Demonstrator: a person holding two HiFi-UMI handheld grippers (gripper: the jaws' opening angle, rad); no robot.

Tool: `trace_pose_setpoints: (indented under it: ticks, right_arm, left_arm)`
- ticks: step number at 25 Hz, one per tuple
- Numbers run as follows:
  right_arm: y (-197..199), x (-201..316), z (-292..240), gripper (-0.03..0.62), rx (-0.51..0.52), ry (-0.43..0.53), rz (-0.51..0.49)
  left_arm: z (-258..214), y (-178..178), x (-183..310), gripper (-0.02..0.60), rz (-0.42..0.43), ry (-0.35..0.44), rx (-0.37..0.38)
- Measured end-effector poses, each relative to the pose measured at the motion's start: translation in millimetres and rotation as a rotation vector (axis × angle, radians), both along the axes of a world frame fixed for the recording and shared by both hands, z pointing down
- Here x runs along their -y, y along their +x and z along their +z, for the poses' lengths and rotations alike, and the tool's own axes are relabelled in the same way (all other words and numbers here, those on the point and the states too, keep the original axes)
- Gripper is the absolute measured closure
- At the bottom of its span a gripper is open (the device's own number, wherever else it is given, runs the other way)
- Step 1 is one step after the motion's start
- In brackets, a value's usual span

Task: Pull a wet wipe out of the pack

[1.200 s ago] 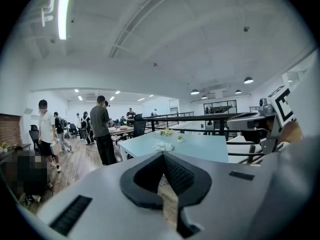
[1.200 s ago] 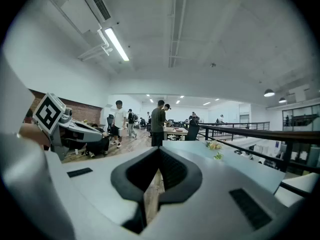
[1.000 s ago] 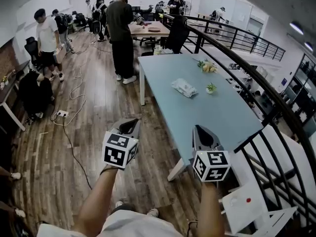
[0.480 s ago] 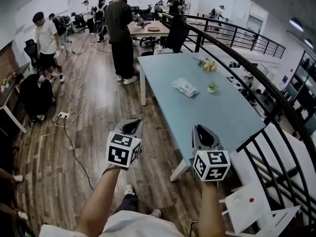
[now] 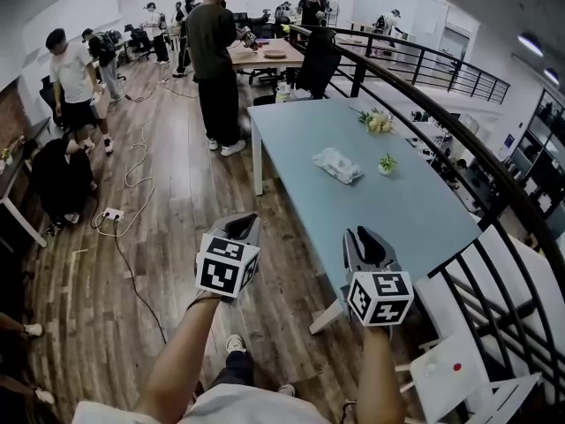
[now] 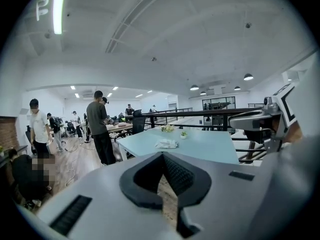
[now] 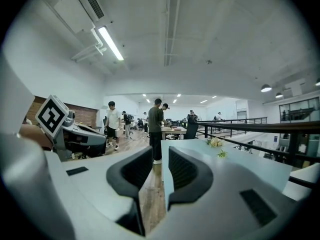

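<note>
Lying crumpled, soft wipe pack [image 5: 337, 165], left claw [image 6: 163, 155] pressed together, right claw [image 7: 161, 150] just opening, empty

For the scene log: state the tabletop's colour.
Pale blue-green table, clearest in the head view.

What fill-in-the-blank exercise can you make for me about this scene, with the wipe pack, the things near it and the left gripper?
1. The wet wipe pack lies on the light blue ____.
2. In the head view, the small potted plant stands just to the ____ of the pack.
3. The left gripper has its jaws ____, with nothing between them.

Missing words: table; right; shut.
</note>
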State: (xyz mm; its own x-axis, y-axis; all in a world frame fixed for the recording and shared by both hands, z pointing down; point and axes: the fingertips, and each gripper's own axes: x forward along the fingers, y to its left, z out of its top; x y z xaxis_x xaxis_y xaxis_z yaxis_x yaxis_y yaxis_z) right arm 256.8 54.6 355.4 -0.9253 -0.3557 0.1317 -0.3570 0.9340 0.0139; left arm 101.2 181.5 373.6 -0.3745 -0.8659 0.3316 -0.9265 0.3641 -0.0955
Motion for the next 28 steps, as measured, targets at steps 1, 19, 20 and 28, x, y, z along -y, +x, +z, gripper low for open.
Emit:
trace_pose_setpoints:
  ticks: [1, 19, 20, 28]
  right_arm:
    - [-4.8, 1.9, 0.6, 0.509, -0.001, -0.005, 0.002]
    - [-112.4, 48.9, -2.5, 0.392, -0.008, -0.042, 0.096]
    - [-118.5, 50.3, -2.3, 0.382, -0.010, -0.044, 0.101]
    - [-155.3, 54.9, 0.3, 0.332, -0.020, -0.068, 0.151]
  left_arm:
    - [0.0, -4.2, 2.4, 0.591, 0.005, -0.006, 0.005]
    - [-1.4, -124.9, 59.6, 0.591, 0.093, -0.018, -0.002]
    - [-1.3, -131.7, 62.1, 0.591, 0.097, -0.017, -0.004]
    - [5.1, -174.2, 75.6, 0.591, 0.146, -0.021, -0.025]
